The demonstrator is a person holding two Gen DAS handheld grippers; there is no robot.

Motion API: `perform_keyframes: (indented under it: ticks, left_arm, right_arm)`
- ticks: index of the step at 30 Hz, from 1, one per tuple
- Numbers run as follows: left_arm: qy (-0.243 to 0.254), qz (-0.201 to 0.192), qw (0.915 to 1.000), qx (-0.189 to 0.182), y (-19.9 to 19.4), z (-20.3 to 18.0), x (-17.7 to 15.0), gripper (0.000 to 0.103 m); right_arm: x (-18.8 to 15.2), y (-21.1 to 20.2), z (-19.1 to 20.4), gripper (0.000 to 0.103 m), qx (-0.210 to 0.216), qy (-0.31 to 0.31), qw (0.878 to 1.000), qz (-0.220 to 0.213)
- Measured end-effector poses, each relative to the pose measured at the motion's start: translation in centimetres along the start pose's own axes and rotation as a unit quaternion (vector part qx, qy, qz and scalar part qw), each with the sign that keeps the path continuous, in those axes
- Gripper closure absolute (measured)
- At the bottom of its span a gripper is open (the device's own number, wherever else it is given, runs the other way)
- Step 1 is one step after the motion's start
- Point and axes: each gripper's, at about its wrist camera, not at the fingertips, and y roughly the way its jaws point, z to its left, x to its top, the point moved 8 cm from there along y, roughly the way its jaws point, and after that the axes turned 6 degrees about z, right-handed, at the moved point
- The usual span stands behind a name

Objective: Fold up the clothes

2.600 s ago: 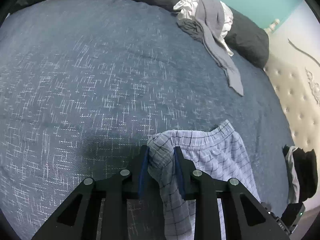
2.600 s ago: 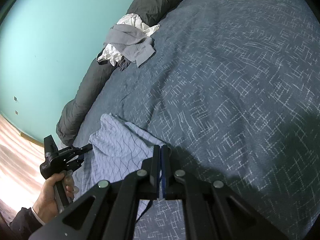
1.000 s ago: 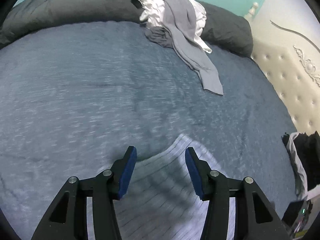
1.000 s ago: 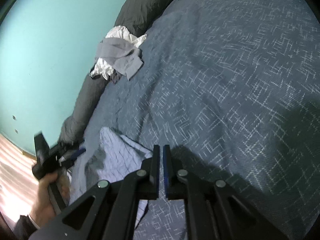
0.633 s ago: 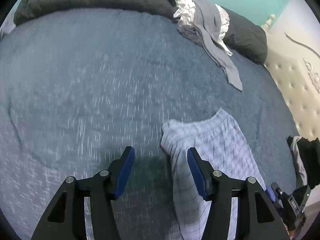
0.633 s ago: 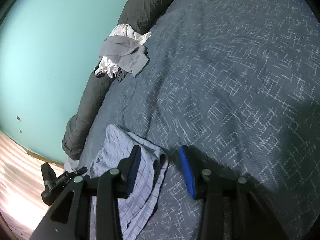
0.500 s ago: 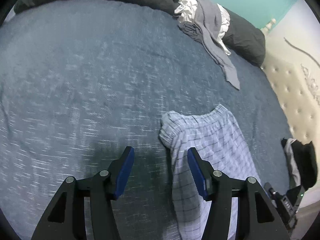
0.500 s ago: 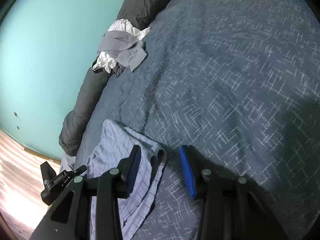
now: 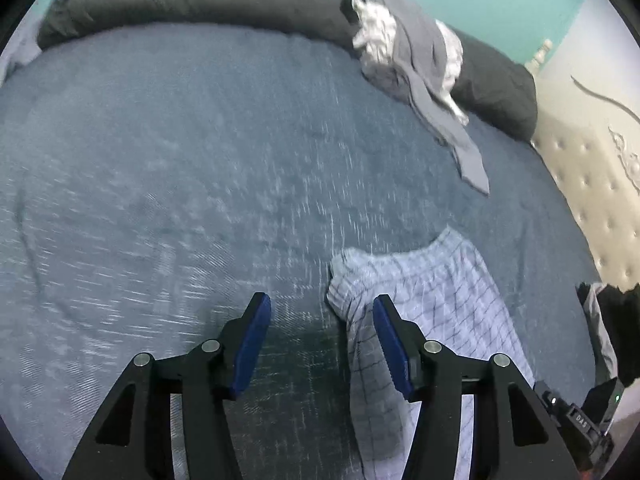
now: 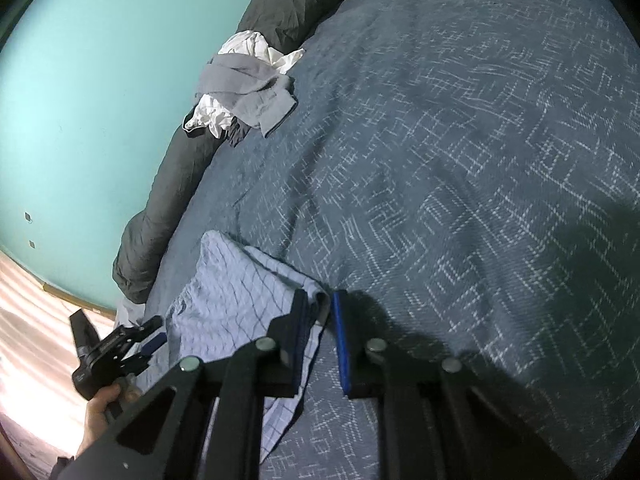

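Light blue plaid shorts (image 9: 436, 292) lie flat near the edge of a dark blue patterned bedspread (image 9: 180, 184). My left gripper (image 9: 322, 320) is open just above the bed, and one waistband corner lies between its fingers, close to the right pad (image 9: 390, 344) without being pinched. My right gripper (image 10: 320, 312) has its jaws closing to a narrow gap with the other corner of the shorts (image 10: 240, 300) bunched between them. In the right wrist view a hand (image 10: 96, 404) holds the left gripper (image 10: 154, 340) at the shorts' far side.
A pile of grey and white clothes (image 9: 412, 64) rests against a dark rolled duvet (image 9: 200, 0) by the teal wall. A tufted cream headboard (image 9: 592, 184) and dark clothes (image 9: 612, 332) are at the right. Wooden floor (image 10: 32, 320) lies beyond the bed edge.
My left gripper let go of the shorts and now stands open over a corner. My right gripper went from shut to wide open and has now narrowed around the other corner.
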Motion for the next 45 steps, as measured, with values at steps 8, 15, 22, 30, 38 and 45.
perform_keyframes:
  ticks: [8, 15, 22, 30, 38, 45]
  left_arm:
    - [0.072, 0.066, 0.9940, -0.049, 2.6, -7.1, -3.5, 0.045]
    - [0.113, 0.116, 0.9867, -0.017, 5.4, -8.7, -6.6, 0.045]
    - [0.119, 0.111, 0.9866, -0.012, 4.4, -8.5, -6.4, 0.045]
    - [0.121, 0.098, 0.9871, -0.038, 4.4, -10.3, -6.1, 0.045]
    - [0.165, 0.142, 0.9758, -0.017, 7.0, -12.5, -8.7, 0.045]
    - [0.188, 0.136, 0.9727, -0.005, 5.0, -12.0, -9.5, 0.045]
  right_arm:
    - [0.3, -0.5, -0.1, 0.091, 0.001, 0.004, 1.000, -0.010]
    - [0.1, -0.5, -0.2, 0.091, 0.003, 0.007, 1.000, -0.006]
    - [-0.1, -0.4, -0.1, 0.090, 0.007, 0.010, 1.000, -0.003]
    - [0.0, -0.4, -0.3, 0.090, 0.008, 0.014, 1.000, -0.003]
    - [0.0, -0.7, -0.4, 0.090, 0.009, 0.018, 1.000, -0.007]
    - [0.1, -0.9, -0.5, 0.090, 0.014, 0.022, 1.000, -0.006]
